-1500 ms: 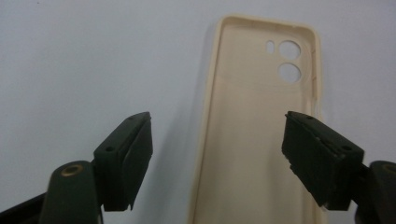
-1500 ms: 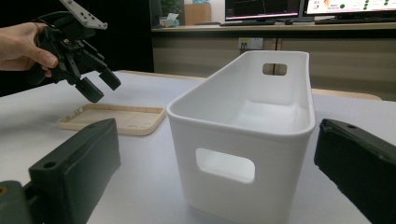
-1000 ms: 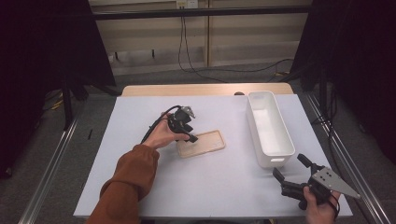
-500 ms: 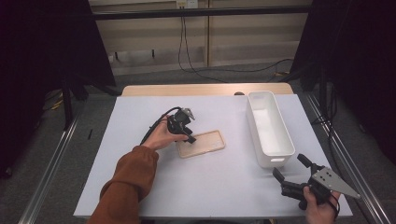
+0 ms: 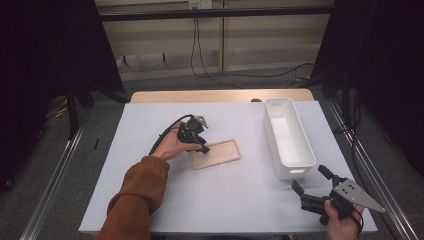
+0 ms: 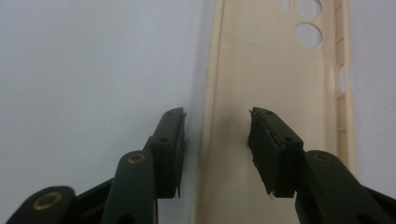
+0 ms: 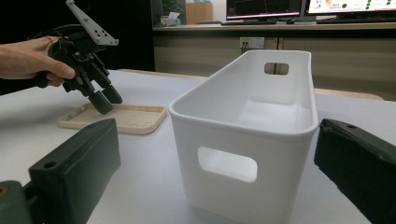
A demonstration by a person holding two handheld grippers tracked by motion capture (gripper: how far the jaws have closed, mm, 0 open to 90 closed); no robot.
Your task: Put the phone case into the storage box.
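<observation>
Case (image 5: 216,153): one, cream phone case, lying open side up on the table (image 5: 150,200) near centre; its near-left edge sits between the left gripper's jaws.
Left gripper (image 5: 205,148): at 9 o'clock of the case, tilted down onto it. Jaws part open and just been closing; in the left gripper view one pad (image 6: 170,149) stands outside the case wall, the other (image 6: 268,149) inside the shell. Neither pad presses on the rim yet, so nothing held.
Right gripper (image 5: 310,181): at 5 o'clock on the table, jaws wide apart, nothing between them, pointed at the bin's near end.
Bin (image 5: 290,160): one, white, long, empty, at 3 o'clock of the case, well apart from it.
Step, as judged: pinch the case's side wall for a lift.
Doing it well: close squarely on the thin wall, pads low so the rim doesn't slip out; lift slowly, since soft plastic will likely flex; keep the case level.
Risk: outer pad may skid on the table and push the case toward 3 o'clock.
Count: grippers two, case one, bin one.
</observation>
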